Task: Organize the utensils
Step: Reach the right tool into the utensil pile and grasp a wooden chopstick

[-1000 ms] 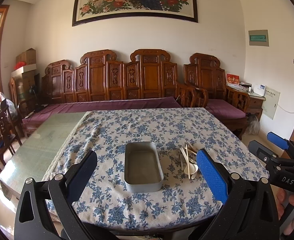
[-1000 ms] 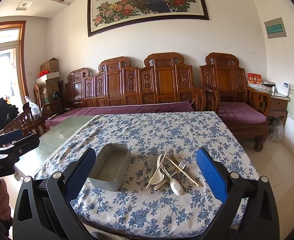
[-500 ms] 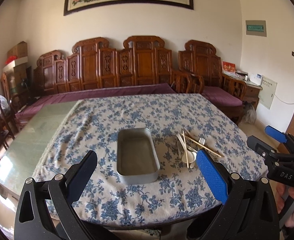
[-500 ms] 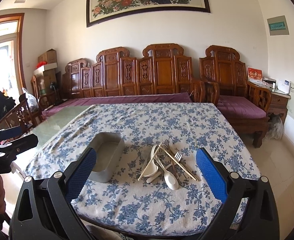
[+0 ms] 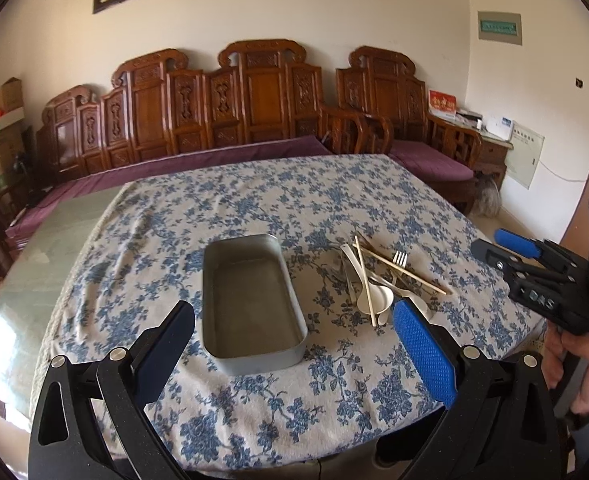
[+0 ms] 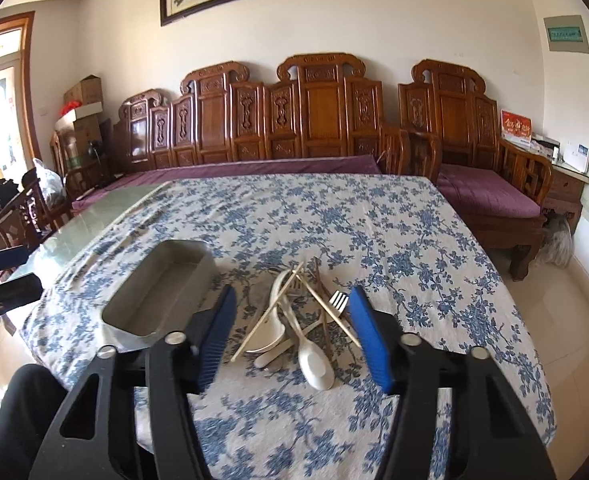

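Observation:
An empty grey metal tray (image 5: 250,300) (image 6: 158,292) lies on the floral tablecloth. To its right is a pile of utensils (image 5: 378,280) (image 6: 298,320): white spoons (image 6: 314,360), wooden chopsticks (image 5: 402,266) and a metal fork (image 6: 336,302). My left gripper (image 5: 294,340) is open and empty, just in front of the tray. My right gripper (image 6: 292,336) is open and empty, its fingers on either side of the pile, above it; it also shows in the left wrist view (image 5: 534,272).
The table (image 5: 26,280) has a bare glass strip on the left, beside the blue floral cloth (image 6: 374,220). Carved wooden benches with purple cushions (image 6: 486,196) stand behind and to the right. Wooden chairs (image 6: 18,216) stand at the left.
Both grippers have moved forward and down toward the table. The right gripper's fingers have narrowed and now frame the utensil pile. Tray and utensils have not moved.

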The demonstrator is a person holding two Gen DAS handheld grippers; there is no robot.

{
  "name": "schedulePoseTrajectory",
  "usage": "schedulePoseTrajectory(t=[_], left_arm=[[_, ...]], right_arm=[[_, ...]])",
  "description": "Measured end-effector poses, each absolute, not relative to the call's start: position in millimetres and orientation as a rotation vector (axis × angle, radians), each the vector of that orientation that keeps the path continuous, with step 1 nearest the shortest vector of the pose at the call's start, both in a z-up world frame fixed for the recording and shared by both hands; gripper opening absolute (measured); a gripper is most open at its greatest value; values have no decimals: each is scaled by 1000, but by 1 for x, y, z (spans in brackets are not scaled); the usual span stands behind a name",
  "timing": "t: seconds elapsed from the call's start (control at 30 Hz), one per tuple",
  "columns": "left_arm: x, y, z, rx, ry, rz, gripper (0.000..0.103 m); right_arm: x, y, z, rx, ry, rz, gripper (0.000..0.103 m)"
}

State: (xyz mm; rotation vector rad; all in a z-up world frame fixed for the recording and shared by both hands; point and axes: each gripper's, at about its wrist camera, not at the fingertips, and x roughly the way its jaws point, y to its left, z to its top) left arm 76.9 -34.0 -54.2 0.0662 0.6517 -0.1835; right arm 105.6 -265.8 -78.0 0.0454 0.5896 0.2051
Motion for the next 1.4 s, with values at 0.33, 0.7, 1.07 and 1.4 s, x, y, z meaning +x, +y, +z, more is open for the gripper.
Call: schedulePoseTrajectory(t=[0.33, 0.7, 1.07, 1.4], left_arm=[[120, -47, -83, 56, 725, -243, 80], [140, -47, -107, 40, 773, -232, 74], [142, -51, -115, 42, 784, -224, 74], [151, -70, -127, 82, 809, -230, 74]], right_arm=[[169, -259, -129, 82, 718, 253, 43], [226, -207, -186, 64, 877, 319, 34], [229, -210, -201, 55, 927, 285, 15], [227, -237, -198, 112, 924, 294, 5]])
